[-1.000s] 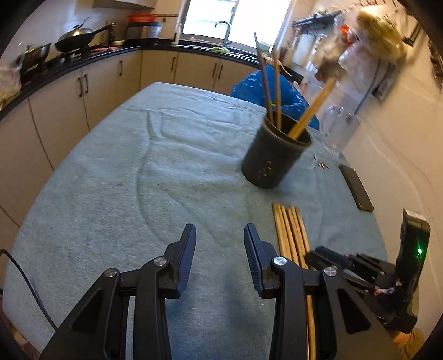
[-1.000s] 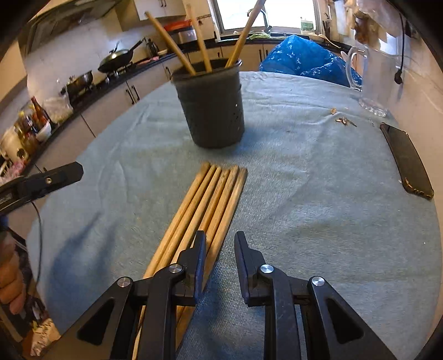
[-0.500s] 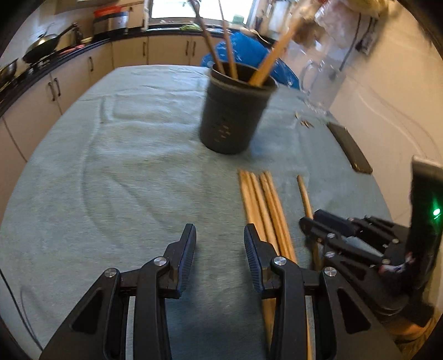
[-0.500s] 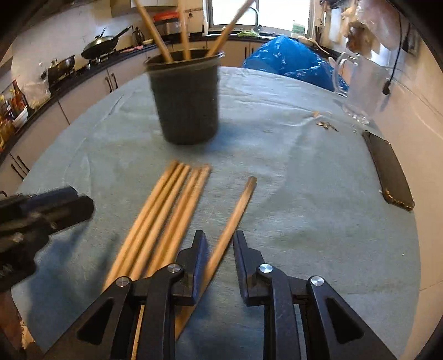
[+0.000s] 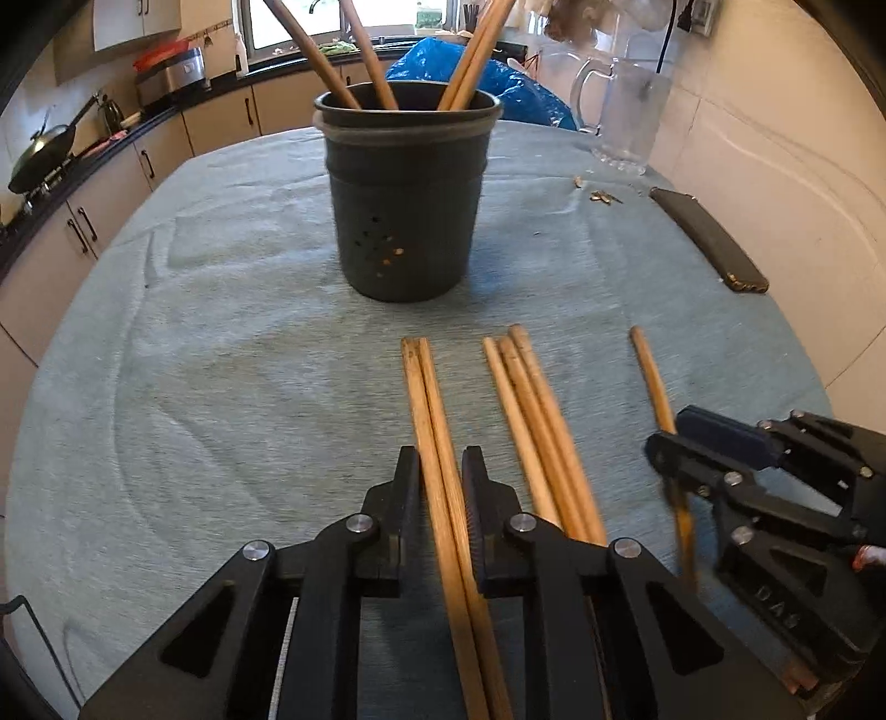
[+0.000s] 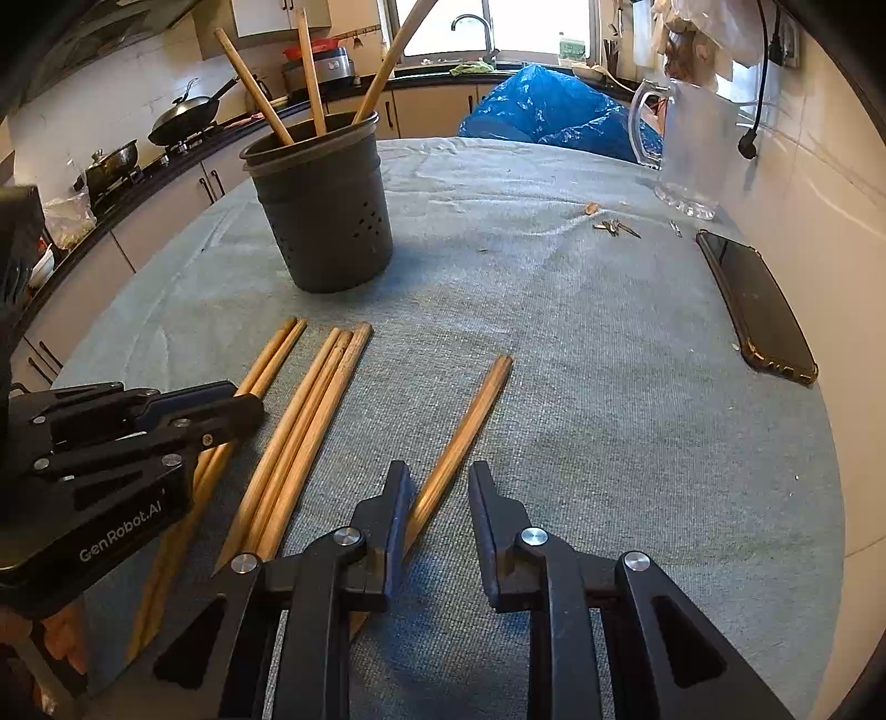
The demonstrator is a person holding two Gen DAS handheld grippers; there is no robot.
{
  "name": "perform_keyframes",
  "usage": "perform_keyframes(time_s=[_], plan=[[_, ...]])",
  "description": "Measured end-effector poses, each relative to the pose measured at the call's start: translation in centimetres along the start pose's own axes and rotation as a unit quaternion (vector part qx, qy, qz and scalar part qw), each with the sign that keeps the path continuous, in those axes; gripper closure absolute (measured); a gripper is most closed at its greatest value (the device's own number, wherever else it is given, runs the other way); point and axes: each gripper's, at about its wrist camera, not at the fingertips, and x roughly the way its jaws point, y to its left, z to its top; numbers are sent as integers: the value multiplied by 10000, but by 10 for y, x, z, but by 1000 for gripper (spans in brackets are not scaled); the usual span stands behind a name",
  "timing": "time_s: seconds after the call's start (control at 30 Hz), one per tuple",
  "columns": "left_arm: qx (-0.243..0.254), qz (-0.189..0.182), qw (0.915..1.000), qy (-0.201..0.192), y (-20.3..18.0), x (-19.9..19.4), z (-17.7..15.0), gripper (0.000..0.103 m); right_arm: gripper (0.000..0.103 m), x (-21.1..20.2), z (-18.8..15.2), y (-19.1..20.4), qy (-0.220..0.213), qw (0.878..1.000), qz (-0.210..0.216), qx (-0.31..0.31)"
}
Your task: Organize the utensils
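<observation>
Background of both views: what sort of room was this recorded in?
Most likely a home kitchen: a wok sits on a stove along the dark countertop, a tap stands by the window, and cabinets run underneath.

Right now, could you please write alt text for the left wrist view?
The left hand-held gripper has just been closing around a pair of wooden chopsticks on the blue-grey tablecloth. Three more chopsticks lie beside them; a dark utensil holder stands behind.

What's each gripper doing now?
Left gripper: fingers just closing around two wooden chopsticks; contact unclear.
Right gripper: open, single wooden chopstick between fingers.
</observation>
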Motion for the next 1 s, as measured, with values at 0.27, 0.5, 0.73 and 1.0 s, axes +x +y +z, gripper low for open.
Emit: perform_keyframes(time_s=[0.27, 0.5, 0.73, 1.0], plan=[[-771, -739, 9934, 414, 52, -14, -11, 89, 86, -5, -2, -17, 223, 9994, 127, 212], [-820, -425, 9955, 190, 83, -20, -22, 79, 85, -14, -12, -45, 218, 9978, -56, 622], [-759, -359, 9960, 314, 90, -26, -22, 79, 81, -17, -14, -44, 299, 9979, -347, 463], [-198, -12, 9955, 922, 81, -4, 10, 79, 81, -7, 5, -58, 780, 9945, -329, 616]])
